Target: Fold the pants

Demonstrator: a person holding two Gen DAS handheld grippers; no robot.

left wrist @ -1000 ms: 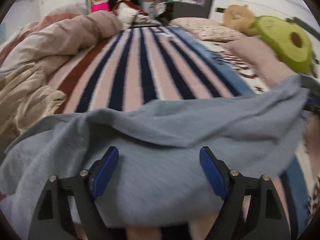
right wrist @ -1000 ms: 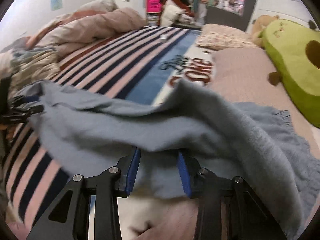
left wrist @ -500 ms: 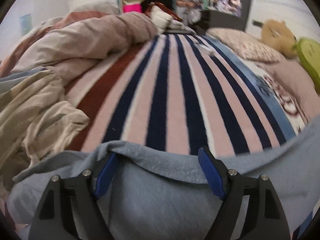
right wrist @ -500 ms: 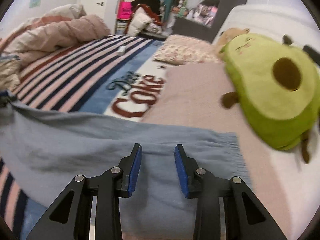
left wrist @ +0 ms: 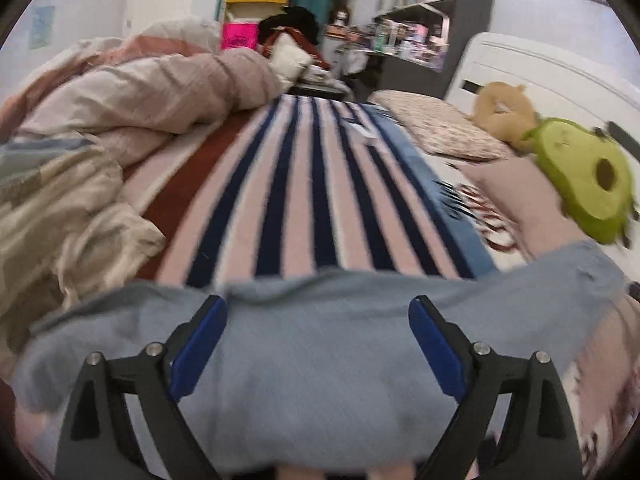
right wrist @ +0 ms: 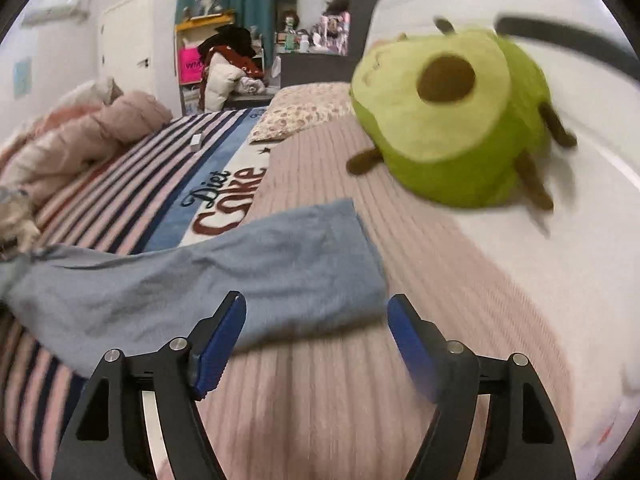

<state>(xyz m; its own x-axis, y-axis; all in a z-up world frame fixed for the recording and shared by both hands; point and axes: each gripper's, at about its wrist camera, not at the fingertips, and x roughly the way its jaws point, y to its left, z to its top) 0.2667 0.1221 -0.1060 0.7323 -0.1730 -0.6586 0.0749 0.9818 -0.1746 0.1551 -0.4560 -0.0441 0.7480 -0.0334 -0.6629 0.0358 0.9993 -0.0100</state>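
The light blue pants (right wrist: 208,264) lie spread across the bed (right wrist: 400,380), stretched sideways from the striped blanket (left wrist: 304,208) onto the pink ribbed cover (right wrist: 460,300). In the right wrist view one end of the garment, with a straight hem-like edge, rests flat on that cover, not far from the avocado plush (right wrist: 448,120). The cloth looks like a single long band, so the two legs may already be laid one on the other, though the blur makes this uncertain.

The right tool (right wrist: 316,344) hangs over the pink cover just beside that end, its jaws spread wide with nothing between them; it is released. The left tool (left wrist: 318,344) is likewise wide open above the middle of the pants, the fabric lying under and between the blue pads (left wrist: 198,350) without being pinched.

As a judgement, the task stands at an early or middle stage: the garment is laid out and roughly smoothed, with some wrinkles near its left part, but no crosswise fold shows. What remains is to grip one end, carry it over to the other, and then halve the bundle again.
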